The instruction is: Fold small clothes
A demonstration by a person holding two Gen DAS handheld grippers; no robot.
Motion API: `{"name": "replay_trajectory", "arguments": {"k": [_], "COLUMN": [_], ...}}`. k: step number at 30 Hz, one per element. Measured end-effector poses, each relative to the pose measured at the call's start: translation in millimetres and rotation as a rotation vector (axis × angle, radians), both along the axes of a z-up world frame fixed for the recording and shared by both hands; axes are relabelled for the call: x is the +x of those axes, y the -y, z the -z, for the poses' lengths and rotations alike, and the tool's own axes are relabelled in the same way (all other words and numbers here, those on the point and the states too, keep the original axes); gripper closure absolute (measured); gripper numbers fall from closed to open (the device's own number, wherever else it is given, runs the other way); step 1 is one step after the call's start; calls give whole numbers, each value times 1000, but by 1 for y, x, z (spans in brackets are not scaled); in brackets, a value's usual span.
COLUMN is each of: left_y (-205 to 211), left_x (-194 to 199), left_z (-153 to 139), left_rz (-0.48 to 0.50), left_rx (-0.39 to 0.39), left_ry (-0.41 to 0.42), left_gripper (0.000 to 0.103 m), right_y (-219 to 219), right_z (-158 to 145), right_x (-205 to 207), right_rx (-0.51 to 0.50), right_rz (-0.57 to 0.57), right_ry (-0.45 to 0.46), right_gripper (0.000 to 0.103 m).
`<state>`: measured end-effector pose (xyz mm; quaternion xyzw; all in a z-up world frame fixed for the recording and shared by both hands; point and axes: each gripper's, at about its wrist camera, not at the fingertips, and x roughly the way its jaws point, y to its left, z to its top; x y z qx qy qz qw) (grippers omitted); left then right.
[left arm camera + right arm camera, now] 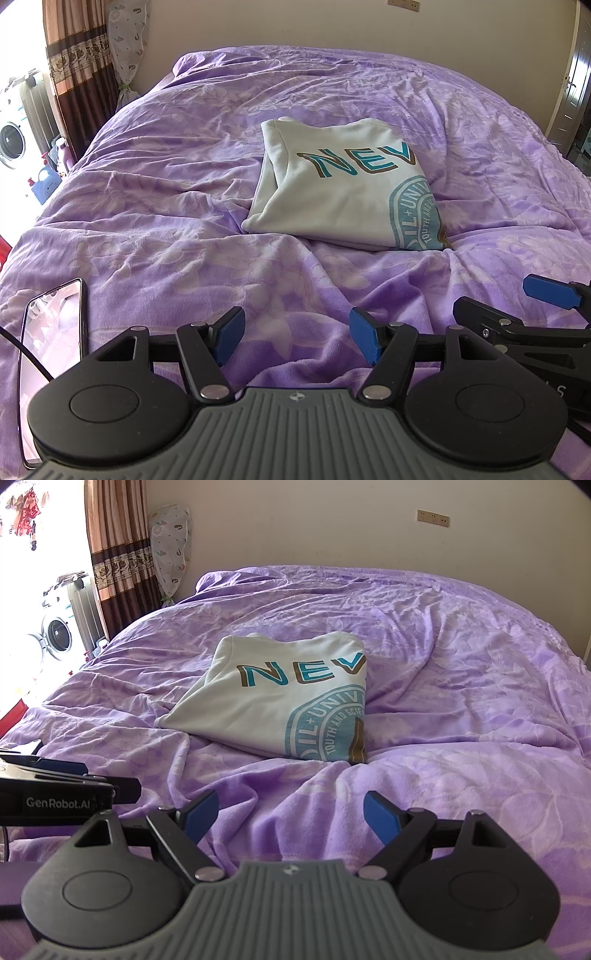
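A cream T-shirt (332, 184) with teal "NEV" lettering and a round teal emblem lies folded into a compact rectangle on the purple bedspread (184, 206). It also shows in the right wrist view (273, 705). My left gripper (297, 338) is open and empty, low over the bedspread, well short of the shirt. My right gripper (290, 818) is open and empty too, near the bed's front. The right gripper shows at the right edge of the left wrist view (517, 317). The left gripper shows at the left of the right wrist view (74, 786).
A phone (51, 354) with a cable lies on the bedspread at the front left. A washing machine (11, 144) and a curtain (74, 66) stand past the bed's left side. A wall (332, 528) runs behind the bed.
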<state>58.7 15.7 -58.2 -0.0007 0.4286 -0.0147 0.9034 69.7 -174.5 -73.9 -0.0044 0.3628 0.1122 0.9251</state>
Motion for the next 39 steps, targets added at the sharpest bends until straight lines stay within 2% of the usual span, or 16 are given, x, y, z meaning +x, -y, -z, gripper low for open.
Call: {"name": "replay_trajectory", "arguments": {"k": [39], "left_y": [9], "left_x": [-7], "left_z": [-8], "left_rz": [9], "left_rx": [-1], "left_ry": [46], "left_gripper": [30], "right_y": [2], "right_z": [2], "right_x": [-1], "right_rx": [6], "right_rz": [-3], "right_ry": [-6], "right_gripper": [21]}}
